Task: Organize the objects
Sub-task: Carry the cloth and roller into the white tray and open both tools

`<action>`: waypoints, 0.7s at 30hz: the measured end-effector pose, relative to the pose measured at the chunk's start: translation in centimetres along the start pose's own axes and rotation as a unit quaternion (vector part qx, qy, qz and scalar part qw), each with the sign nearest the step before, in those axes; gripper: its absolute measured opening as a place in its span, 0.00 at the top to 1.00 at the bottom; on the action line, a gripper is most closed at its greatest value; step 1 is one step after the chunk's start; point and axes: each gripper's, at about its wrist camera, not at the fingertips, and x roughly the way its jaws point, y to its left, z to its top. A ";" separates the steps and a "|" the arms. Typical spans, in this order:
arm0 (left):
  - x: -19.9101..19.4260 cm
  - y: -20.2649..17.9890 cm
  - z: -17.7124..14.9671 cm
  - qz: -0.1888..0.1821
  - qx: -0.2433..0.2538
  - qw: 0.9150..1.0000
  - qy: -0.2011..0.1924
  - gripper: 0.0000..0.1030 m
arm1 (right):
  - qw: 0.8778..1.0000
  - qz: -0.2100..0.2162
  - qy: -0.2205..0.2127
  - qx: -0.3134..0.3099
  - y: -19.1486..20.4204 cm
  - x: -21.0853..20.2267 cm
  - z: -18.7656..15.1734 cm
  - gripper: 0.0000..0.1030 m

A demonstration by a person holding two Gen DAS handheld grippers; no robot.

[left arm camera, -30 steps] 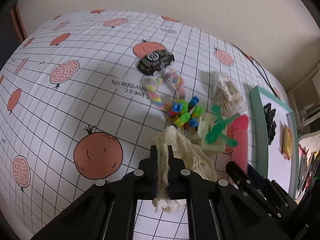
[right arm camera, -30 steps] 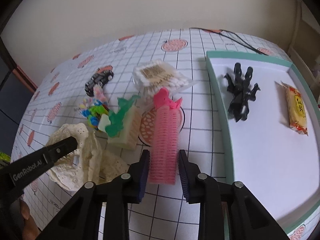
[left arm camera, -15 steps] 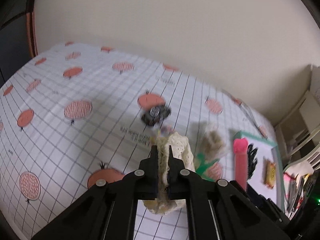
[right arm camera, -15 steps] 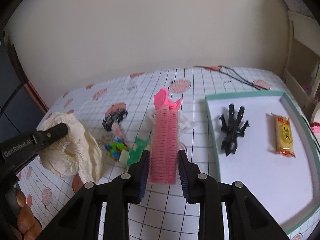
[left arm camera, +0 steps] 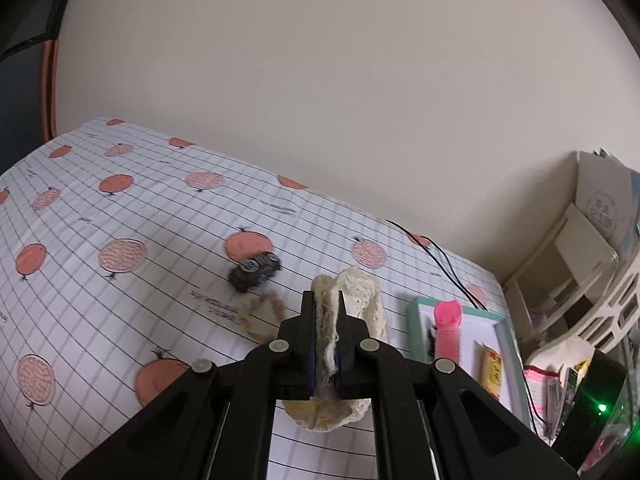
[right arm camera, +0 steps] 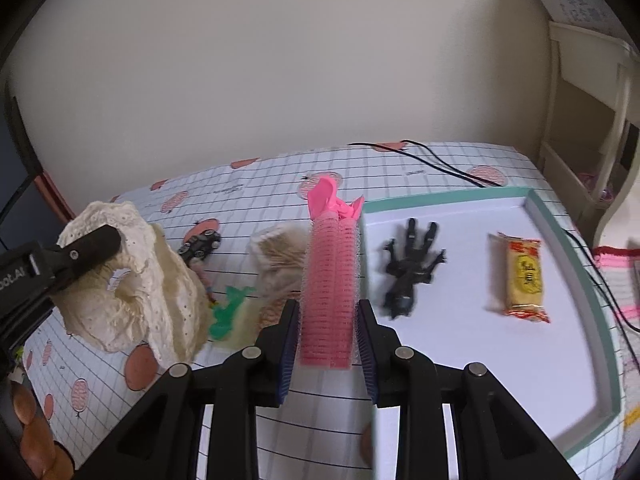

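My left gripper (left arm camera: 326,300) is shut on a cream lace cloth (left arm camera: 362,300), which hangs in the air above the table; the right wrist view shows that cloth (right arm camera: 140,296) dangling at the left. A pink hair roller (right arm camera: 330,280) stands upright between the pads of my right gripper (right arm camera: 328,312), lifted off the table beside the tray's left rim. The left wrist view shows the roller (left arm camera: 448,332) in front of the tray. The teal-rimmed white tray (right arm camera: 568,248) holds a black hair claw (right arm camera: 408,272) and a yellow snack packet (right arm camera: 524,276).
On the tomato-print tablecloth (left arm camera: 120,300) lie a black toy car (left arm camera: 256,270), a pastel bracelet (left arm camera: 260,316), a bag of cotton swabs (right arm camera: 280,252) and a green plastic piece (right arm camera: 228,312). A black cable (right arm camera: 440,164) runs along the back. Shelves (left arm camera: 592,272) stand at the right.
Both grippers rose from the table with their loads, and both views tilted up toward the wall. The cloth left the table and the roller moved toward the tray.
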 end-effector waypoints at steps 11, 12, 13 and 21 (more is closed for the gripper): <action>1.3 -5.5 -2.2 -0.028 0.036 0.999 0.024 0.94 | 0.999 -0.042 0.005 0.031 -5.1 -0.8 -0.2 0.71; 1.6 -6.0 -2.5 -0.030 0.043 0.998 0.028 0.94 | 0.998 -0.045 0.005 0.035 -5.6 -0.9 -0.2 0.71; 1.8 -6.6 -2.8 -0.032 0.051 0.998 0.031 0.94 | 0.998 -0.045 0.007 0.037 -5.9 -1.0 -0.3 0.71; 2.8 -10.4 -4.6 -0.054 0.089 0.993 0.057 0.94 | 0.996 -0.069 -0.001 0.055 -9.1 -1.8 -0.5 0.71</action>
